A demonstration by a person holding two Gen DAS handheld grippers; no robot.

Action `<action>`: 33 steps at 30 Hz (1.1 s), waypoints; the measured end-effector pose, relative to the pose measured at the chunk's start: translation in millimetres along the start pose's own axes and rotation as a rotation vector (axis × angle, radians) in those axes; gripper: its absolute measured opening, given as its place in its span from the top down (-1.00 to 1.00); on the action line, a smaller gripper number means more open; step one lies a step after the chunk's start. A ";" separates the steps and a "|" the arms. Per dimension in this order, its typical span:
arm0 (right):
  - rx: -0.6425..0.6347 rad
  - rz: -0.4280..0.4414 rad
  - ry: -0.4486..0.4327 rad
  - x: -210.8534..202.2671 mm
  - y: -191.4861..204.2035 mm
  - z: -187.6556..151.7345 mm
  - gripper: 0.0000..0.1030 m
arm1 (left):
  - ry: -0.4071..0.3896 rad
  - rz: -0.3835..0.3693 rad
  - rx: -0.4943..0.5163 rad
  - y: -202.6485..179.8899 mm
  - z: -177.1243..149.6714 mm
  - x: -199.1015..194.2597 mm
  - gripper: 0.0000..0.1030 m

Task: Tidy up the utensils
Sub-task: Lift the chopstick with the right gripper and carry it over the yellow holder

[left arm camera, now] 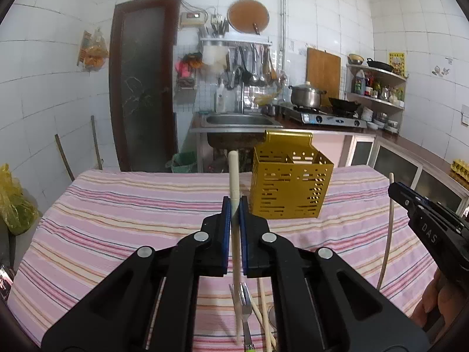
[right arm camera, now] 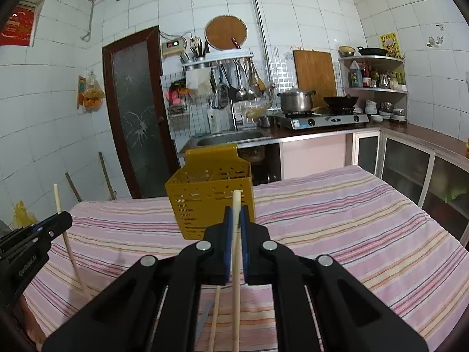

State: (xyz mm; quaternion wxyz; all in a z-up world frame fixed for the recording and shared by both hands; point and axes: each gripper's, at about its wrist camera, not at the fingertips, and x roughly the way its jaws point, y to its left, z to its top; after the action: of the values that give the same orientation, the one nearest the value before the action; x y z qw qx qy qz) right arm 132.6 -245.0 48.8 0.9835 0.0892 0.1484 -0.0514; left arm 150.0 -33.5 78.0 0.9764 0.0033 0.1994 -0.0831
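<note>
A yellow perforated utensil holder (left arm camera: 290,183) stands on the striped tablecloth (left arm camera: 117,220); it also shows in the right wrist view (right arm camera: 209,199). My left gripper (left arm camera: 234,205) is shut on a cream chopstick (left arm camera: 233,173), held upright just left of the holder. My right gripper (right arm camera: 236,215) is shut on another cream chopstick (right arm camera: 236,234), in front of the holder. Each gripper shows in the other's view, the right one (left arm camera: 425,220) and the left one (right arm camera: 44,231). More chopsticks (left arm camera: 263,314) and a fork (left arm camera: 244,302) lie on the cloth below my left gripper.
A loose chopstick (right arm camera: 215,316) and a knife blade (right arm camera: 205,314) lie on the cloth under my right gripper. Beyond the table are a sink (left arm camera: 240,120), a stove with a pot (left arm camera: 307,96), cabinets at right and a door (left arm camera: 143,88).
</note>
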 end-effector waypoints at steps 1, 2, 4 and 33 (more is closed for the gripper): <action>0.001 0.004 -0.006 -1.9 0.1 -0.5 0.89 | -0.004 0.003 0.000 0.2 0.2 -0.6 0.91; 0.000 0.008 -0.011 -2.4 0.0 -0.1 0.89 | -0.013 0.008 0.000 -0.5 1.0 -1.8 0.92; -0.002 0.013 -0.021 -4.8 -0.1 0.6 0.89 | -0.023 0.011 -0.002 0.1 2.1 -4.5 0.92; 0.000 -0.011 -0.105 -4.3 -10.5 49.1 0.89 | -0.128 -0.077 -0.002 -3.9 61.3 -2.5 0.92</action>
State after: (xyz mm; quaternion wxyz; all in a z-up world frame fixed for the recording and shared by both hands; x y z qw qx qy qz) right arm 141.1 -264.2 94.6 0.9897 0.0854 0.0972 -0.0616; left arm 170.9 -39.4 135.5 0.9832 -0.0107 0.1367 -0.1206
